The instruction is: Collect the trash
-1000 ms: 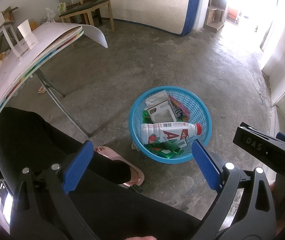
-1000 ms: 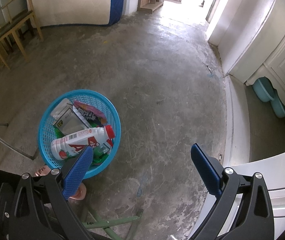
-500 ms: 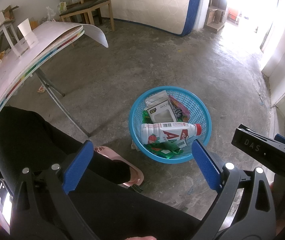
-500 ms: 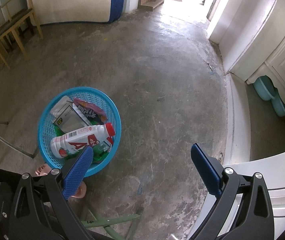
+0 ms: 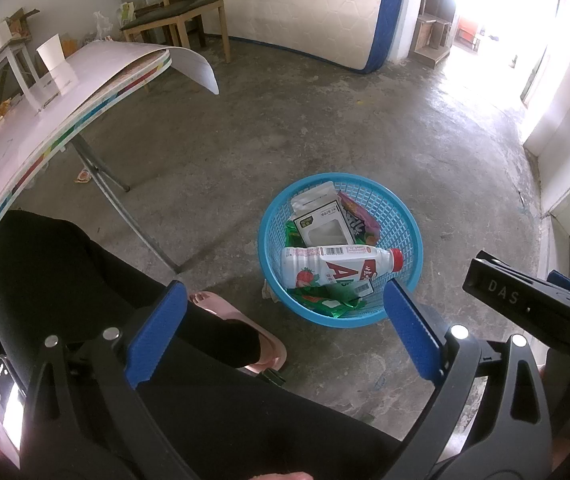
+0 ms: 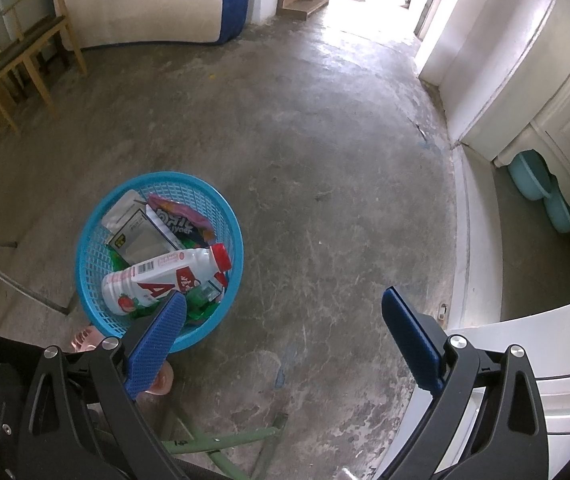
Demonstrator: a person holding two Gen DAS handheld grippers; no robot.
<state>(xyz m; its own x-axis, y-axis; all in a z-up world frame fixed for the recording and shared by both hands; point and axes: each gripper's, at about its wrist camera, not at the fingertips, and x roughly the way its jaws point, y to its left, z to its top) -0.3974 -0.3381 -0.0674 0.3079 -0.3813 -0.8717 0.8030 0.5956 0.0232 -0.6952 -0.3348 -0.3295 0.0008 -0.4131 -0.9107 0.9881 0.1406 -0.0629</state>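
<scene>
The left gripper (image 5: 283, 320) has its two blue fingers (image 5: 156, 336) wide apart; nothing is between them and they touch nothing; it hangs in the air above the person's black-clad legs (image 5: 85, 280). The right gripper (image 6: 283, 332) is just as wide open and holds nothing too; it hangs above the bare concrete floor (image 6: 325, 160).

One round blue basket (image 5: 405, 224) stands on the floor, near the person's foot in a pink slipper (image 5: 261, 344). In the basket lies one white bottle (image 5: 333, 266) with a red cap; it lies on its side across the near part of the basket, with the cap close to the right rim. Behind it one white and black box (image 5: 321, 228) leans toward the far rim; just beside the box sits one purple snack bag (image 5: 357, 220); green wrappers (image 5: 325, 306) peek out under the bottle, but how many cannot be told.

One table with a white cover (image 5: 65, 92) stands to the left of the basket; one white paper cup (image 5: 52, 54) stands near its far edge.
</scene>
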